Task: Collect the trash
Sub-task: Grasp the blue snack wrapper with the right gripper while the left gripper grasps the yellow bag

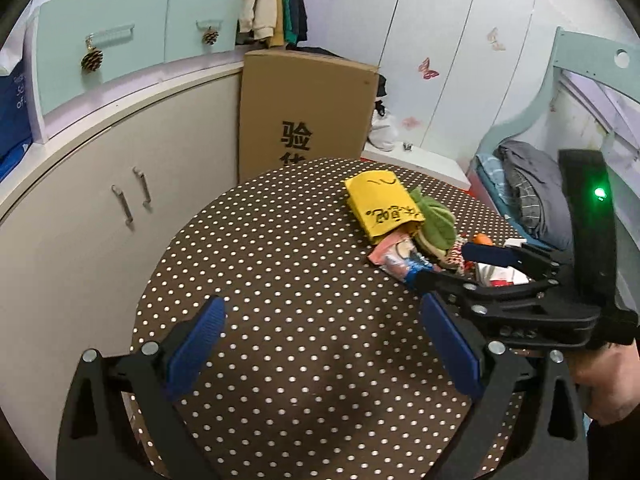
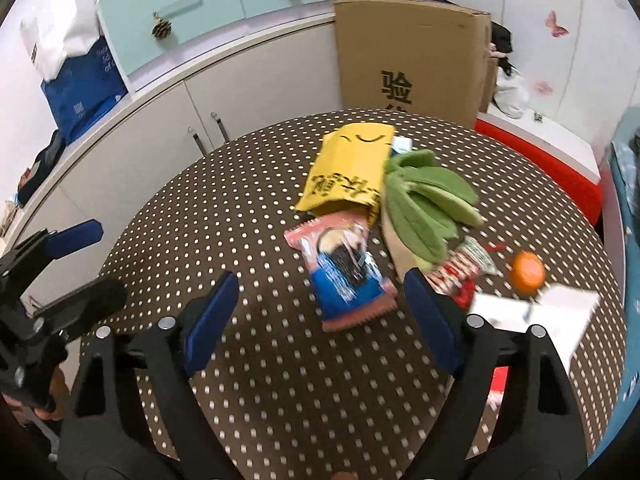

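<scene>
A pink and blue snack wrapper (image 2: 344, 268) lies flat on the polka-dot table (image 2: 256, 208), just beyond my open right gripper (image 2: 320, 300). A yellow bag (image 2: 348, 176) lies behind it, with a green plush toy (image 2: 428, 208) to its right. A red and white wrapper (image 2: 460, 272), an orange (image 2: 528, 272) and a white box (image 2: 560, 316) lie at the right. In the left wrist view my left gripper (image 1: 320, 328) is open and empty over bare table, with the wrapper (image 1: 400, 260), yellow bag (image 1: 380, 204) and the right gripper (image 1: 452, 268) to its right.
A tall cardboard box (image 2: 412, 48) stands behind the table. Cream cabinets (image 1: 100, 208) with teal drawers (image 1: 120, 40) run along the left. A bed (image 1: 528, 188) lies at the right, with a red and white stool (image 2: 548, 148) near it. The left gripper (image 2: 60, 264) shows at the right wrist view's left edge.
</scene>
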Demonstrator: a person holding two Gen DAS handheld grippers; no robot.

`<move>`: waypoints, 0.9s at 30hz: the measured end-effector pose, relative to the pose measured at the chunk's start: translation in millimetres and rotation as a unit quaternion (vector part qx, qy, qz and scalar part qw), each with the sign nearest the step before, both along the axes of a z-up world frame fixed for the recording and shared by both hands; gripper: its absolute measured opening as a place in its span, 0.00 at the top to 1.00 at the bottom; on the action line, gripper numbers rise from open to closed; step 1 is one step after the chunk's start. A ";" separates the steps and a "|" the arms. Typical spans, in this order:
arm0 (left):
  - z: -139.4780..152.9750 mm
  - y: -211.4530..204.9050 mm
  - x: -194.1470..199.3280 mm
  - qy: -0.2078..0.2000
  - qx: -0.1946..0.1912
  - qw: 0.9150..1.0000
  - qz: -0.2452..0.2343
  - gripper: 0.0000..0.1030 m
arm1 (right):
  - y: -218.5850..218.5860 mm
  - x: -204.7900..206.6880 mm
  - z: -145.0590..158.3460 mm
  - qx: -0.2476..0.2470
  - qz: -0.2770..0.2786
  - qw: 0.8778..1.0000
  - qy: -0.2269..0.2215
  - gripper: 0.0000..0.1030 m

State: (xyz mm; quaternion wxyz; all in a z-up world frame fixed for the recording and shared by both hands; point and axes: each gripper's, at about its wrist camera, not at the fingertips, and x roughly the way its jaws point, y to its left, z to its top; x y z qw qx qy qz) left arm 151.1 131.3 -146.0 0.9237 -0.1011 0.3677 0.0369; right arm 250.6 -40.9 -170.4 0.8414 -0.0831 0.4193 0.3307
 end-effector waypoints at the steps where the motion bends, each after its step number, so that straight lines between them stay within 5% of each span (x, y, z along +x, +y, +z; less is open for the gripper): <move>1: -0.7 1.7 0.2 0.002 0.002 1.000 0.003 0.07 | 3.8 2.1 -1.6 -0.003 0.003 1.000 -0.001 0.25; 5: -2.2 5.7 1.9 0.005 0.002 1.000 0.009 0.07 | 21.3 13.4 -16.9 -0.030 0.013 0.999 -0.004 0.35; 9: -1.3 6.8 6.6 0.007 0.003 1.000 0.011 0.07 | 25.3 14.2 -28.0 -0.056 0.014 0.998 -0.019 0.65; 11: -1.4 5.8 9.3 0.006 0.003 1.000 0.008 0.07 | 17.9 11.9 -26.2 -0.042 0.013 0.999 -0.009 0.69; 27: -6.1 -27.9 84.0 0.012 -0.015 1.000 -0.022 0.07 | -70.1 -19.0 -13.4 0.041 -0.039 0.998 0.027 0.72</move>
